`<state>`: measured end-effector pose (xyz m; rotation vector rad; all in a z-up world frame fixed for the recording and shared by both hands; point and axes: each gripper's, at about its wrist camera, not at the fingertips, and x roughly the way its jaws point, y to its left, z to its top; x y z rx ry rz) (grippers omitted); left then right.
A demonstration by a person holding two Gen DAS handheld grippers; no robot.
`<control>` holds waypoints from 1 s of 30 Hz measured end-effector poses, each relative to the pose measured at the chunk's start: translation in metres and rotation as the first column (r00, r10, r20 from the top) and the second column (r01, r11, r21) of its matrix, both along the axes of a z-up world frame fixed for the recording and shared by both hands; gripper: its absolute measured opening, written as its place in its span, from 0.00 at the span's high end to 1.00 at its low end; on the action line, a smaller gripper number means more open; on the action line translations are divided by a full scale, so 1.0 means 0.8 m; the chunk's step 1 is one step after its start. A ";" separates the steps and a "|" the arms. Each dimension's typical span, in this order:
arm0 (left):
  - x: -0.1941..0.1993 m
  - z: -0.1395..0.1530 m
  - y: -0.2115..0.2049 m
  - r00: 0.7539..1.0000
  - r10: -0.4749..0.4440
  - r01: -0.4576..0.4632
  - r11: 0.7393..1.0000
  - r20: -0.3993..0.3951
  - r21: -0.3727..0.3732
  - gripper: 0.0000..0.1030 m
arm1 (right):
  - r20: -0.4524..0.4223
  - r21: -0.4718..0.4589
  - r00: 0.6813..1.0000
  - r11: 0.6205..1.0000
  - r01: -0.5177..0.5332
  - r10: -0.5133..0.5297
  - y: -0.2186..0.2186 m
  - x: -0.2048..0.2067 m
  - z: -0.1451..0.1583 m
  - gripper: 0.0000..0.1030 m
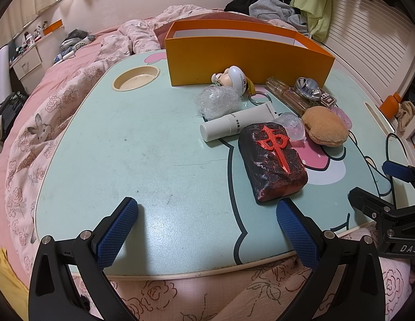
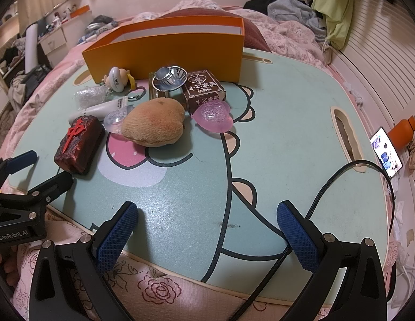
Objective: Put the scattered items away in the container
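Both the left gripper [image 1: 207, 230] and right gripper [image 2: 207, 231] are held spread wide and empty at lower frame, while the scattered items [image 2: 154, 125] are clustered mid-frame before the orange container [image 2: 167, 53] on the table [image 2: 287, 147].

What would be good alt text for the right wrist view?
Open right tongs hover over the near edge of a mint cartoon table. Beyond lie scattered trinkets, among them a tan plush, a pink heart and a dark mahjong tile, before an orange box.
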<state>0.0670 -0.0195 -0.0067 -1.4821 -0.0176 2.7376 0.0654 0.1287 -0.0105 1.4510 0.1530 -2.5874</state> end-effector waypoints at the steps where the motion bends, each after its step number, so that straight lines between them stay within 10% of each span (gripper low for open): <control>1: 0.001 0.000 0.000 1.000 0.003 -0.003 1.000 -0.002 -0.001 0.00 | 0.000 0.000 1.000 1.000 0.000 0.000 0.000 0.000 0.000 0.00; 14: 0.008 0.032 -0.008 0.992 -0.005 0.017 0.995 -0.127 0.095 0.03 | -0.019 -0.008 1.000 1.000 0.009 -0.009 -0.001 0.000 0.004 0.00; 21: -0.021 0.031 0.023 0.991 -0.087 0.099 0.987 -0.103 0.123 0.17 | -0.088 -0.120 0.993 0.990 0.073 -0.084 0.024 0.009 0.021 0.08; 25: -0.033 0.024 0.038 0.989 -0.130 0.137 0.984 -0.070 0.113 0.50 | -0.115 -0.167 0.991 0.985 0.050 -0.070 0.025 0.005 0.031 0.18; 30: -0.034 0.015 0.038 0.989 -0.134 0.141 0.980 -0.055 0.142 0.59 | -0.140 -0.170 0.990 0.985 -0.033 0.009 0.008 -0.009 0.040 0.34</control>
